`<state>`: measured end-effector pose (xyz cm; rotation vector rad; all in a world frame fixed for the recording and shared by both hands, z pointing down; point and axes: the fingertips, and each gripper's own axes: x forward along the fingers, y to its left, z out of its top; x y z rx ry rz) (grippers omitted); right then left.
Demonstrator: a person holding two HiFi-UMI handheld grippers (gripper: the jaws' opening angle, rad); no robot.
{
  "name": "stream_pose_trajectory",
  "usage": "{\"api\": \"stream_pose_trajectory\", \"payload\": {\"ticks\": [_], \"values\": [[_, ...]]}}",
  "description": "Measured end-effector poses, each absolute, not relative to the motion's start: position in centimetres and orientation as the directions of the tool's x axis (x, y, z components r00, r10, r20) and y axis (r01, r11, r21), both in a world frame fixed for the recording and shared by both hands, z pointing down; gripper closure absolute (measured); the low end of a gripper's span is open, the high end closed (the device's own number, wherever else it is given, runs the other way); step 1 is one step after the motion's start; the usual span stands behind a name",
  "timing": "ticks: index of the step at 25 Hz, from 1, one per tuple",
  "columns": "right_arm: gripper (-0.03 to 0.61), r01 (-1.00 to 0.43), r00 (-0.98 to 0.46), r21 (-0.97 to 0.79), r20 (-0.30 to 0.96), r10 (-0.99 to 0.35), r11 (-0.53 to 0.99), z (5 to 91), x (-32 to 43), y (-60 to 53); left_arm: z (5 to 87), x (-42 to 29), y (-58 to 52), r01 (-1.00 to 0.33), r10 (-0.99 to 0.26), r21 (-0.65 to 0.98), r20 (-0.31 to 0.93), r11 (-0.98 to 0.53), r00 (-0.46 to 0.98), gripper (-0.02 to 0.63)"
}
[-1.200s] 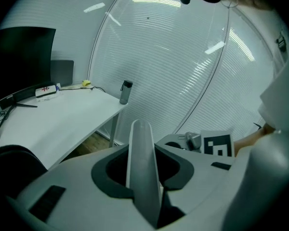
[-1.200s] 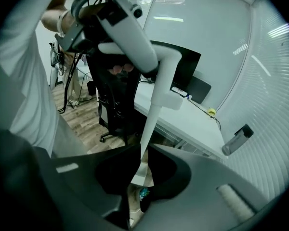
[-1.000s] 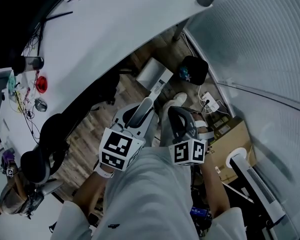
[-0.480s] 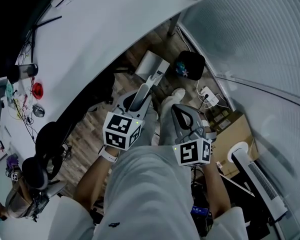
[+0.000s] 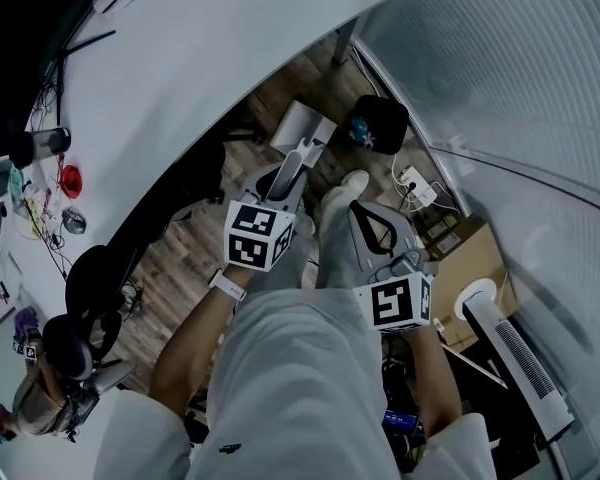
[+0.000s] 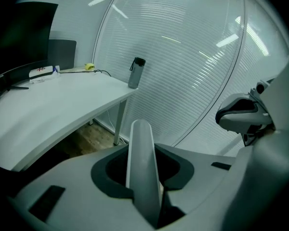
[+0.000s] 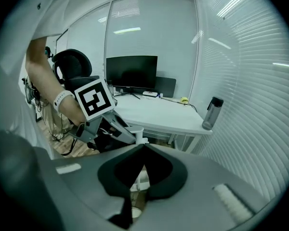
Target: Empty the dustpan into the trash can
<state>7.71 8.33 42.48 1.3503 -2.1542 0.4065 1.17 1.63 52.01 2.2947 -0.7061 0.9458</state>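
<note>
We see left gripper [image 5: 278, 190] clamping the dustpan handle [image 6: 140, 167] mid-frame, right gripper [image 7: 143, 146] closed empty; one-handed hold could tilt, spilling.

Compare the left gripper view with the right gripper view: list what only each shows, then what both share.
Only the left gripper view: the left gripper clamped on the long pale grey handle, seen along its jaws. Only the right gripper view: the right gripper shut on nothing, the person's forearm with a white wristband, and a black office chair. Both: the white desk, the grey bottle and the ribbed translucent wall.
</note>
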Motion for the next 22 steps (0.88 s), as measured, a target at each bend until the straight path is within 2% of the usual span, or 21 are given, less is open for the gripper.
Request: {"api": "stream_pose_trajectory", "payload": {"ticks": [9, 17, 20, 22], "values": [[0.568, -0.913, -0.31, 0.03, 0.596, -0.74, 0.407, 42.8, 8.1, 8.9, 56.4, 0.2, 2.7, -0.648, -0.226, 0.277, 0.781, -0.71, 0.582, 0.508], [0.568, -0.924, -0.306, 0.006, 0.586, -0.75, 0.382, 42.3, 7.8, 9.3, 56.8, -0.1, 2.7, -0.649, -0.242, 0.231, 0.797, -0.725, 0.554, 0.502], [0.568, -0.925, -0.304, 0.009, 0.582, -0.754, 0.38, 41.9, 7.4, 9.3, 56.3, -0.4, 2.9, -0.659, -0.244, 0.231, 0.801, -0.716, 0.546, 0.421], [0.568, -0.925, -0.305, 0.013, 0.572, -0.761, 0.38, 41.5, 7.1, 9.1, 55.8, -0.7, 3.0, -0.656, -0.248, 0.234, 0.794, -0.717, 0.554, 0.403]]}}
